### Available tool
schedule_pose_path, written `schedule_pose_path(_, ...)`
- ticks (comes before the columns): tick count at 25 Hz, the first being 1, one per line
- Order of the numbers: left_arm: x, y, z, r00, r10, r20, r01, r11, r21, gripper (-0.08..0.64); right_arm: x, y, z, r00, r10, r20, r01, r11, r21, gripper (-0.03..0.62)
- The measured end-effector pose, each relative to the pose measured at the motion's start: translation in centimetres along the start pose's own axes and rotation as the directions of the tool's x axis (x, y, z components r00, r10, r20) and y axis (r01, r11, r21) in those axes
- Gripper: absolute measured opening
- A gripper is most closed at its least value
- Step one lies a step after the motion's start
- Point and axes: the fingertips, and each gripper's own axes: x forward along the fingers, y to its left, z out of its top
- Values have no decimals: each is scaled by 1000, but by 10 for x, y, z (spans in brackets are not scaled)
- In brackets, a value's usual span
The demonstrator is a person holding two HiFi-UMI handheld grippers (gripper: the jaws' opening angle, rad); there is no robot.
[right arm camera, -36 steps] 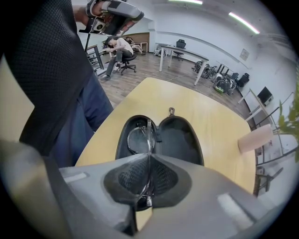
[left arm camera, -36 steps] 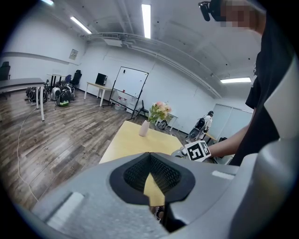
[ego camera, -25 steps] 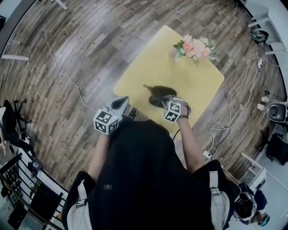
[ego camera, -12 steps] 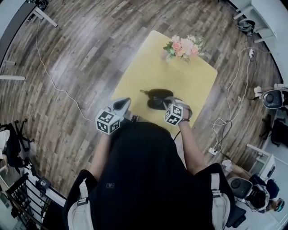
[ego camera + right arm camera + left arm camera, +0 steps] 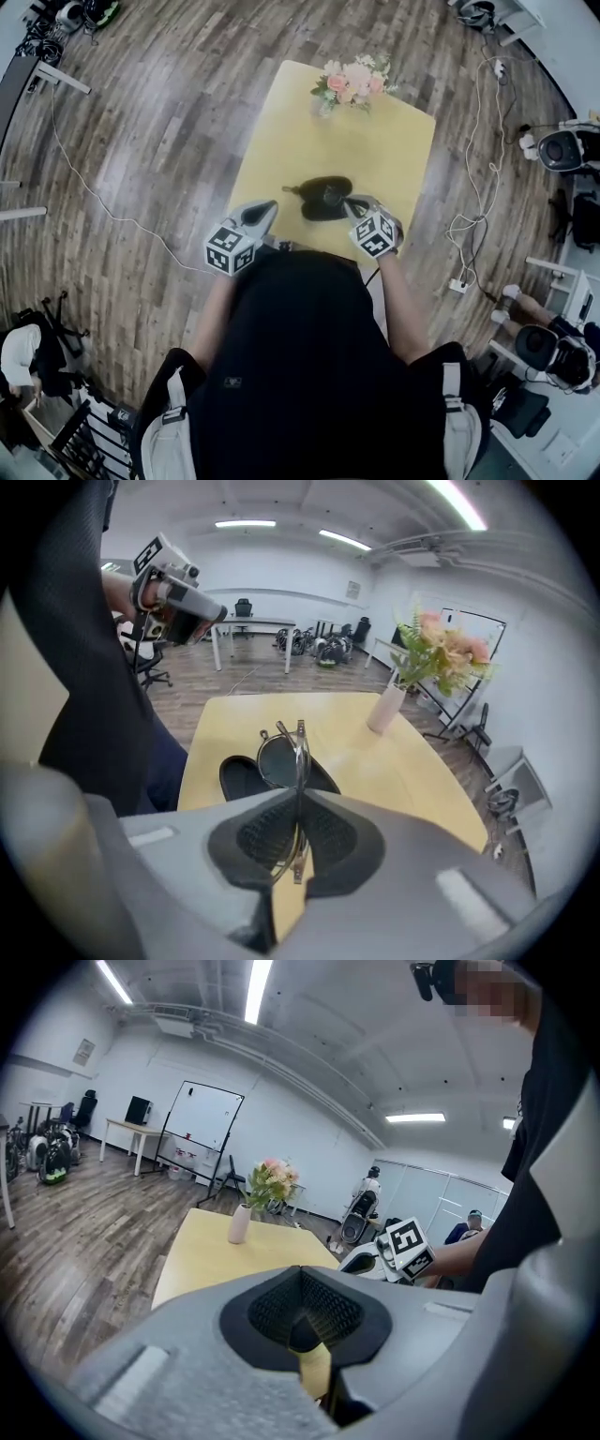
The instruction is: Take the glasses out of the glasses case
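Observation:
The open black glasses case [image 5: 317, 210] lies near the front edge of the yellow table [image 5: 375, 150]. My right gripper [image 5: 351, 203] is just right of it, shut on the metal-framed glasses [image 5: 281, 754], which stand edge-on between the jaws above the case [image 5: 240, 776]. In the head view the glasses [image 5: 328, 193] show dark over the case. My left gripper [image 5: 269, 207] hovers at the table's front left edge, apart from the case. Its jaws [image 5: 305, 1335] look shut with nothing in them. The right gripper [image 5: 394, 1246] shows in the left gripper view.
A white vase of pink flowers [image 5: 345, 82] stands at the table's far edge, also in the right gripper view as the vase [image 5: 386, 709]. Cables [image 5: 478, 187] run over the wooden floor at the right. Desks, a whiteboard [image 5: 202, 1129] and people are in the room beyond.
The head camera has swung, so the table sits more to the left and straighter in the picture. Both grippers keep about the same places relative to the case.

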Motion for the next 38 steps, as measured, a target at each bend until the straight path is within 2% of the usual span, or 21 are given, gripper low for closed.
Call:
schedule_pose_path(7, 8, -3, -1, 997, -69, -32, 70, 997, 36, 11, -24, -12, 10, 993, -83, 86, 71, 988, 134, 18)
schedule_pose_path(12, 6, -5, -1, 995, -96, -41, 98, 994, 47, 11, -34, -6, 28, 971, -76, 227, 17, 968, 251, 18)
schedule_pose_path(16, 3, -7, -1, 992, -117, -49, 119, 991, 58, 11, -42, 1, 37, 952, -72, 298, -25, 951, 309, 18)
schedule_pose_path(18, 3, -7, -1, 991, -126, -51, 129, 990, 64, 11, -49, 3, 43, 931, -71, 357, -64, 934, 351, 18)
schedule_pose_path(22, 4, -7, -2, 988, -141, -60, 145, 987, 71, 11, -70, 4, 57, 846, -90, 525, -183, 876, 446, 18)
schedule_pose_path(25, 9, -11, -1, 986, -157, -63, 161, 984, 74, 11, -85, 4, 61, 810, -105, 576, -209, 868, 451, 18)
schedule_pose_path(30, 16, -22, -1, 980, -186, -74, 193, 977, 92, 11, -103, 5, 63, 781, -129, 611, -211, 867, 452, 18)
schedule_pose_path(38, 22, -37, -7, 977, -198, -82, 205, 975, 85, 11, -112, 9, 56, 770, -140, 623, -213, 863, 457, 18)
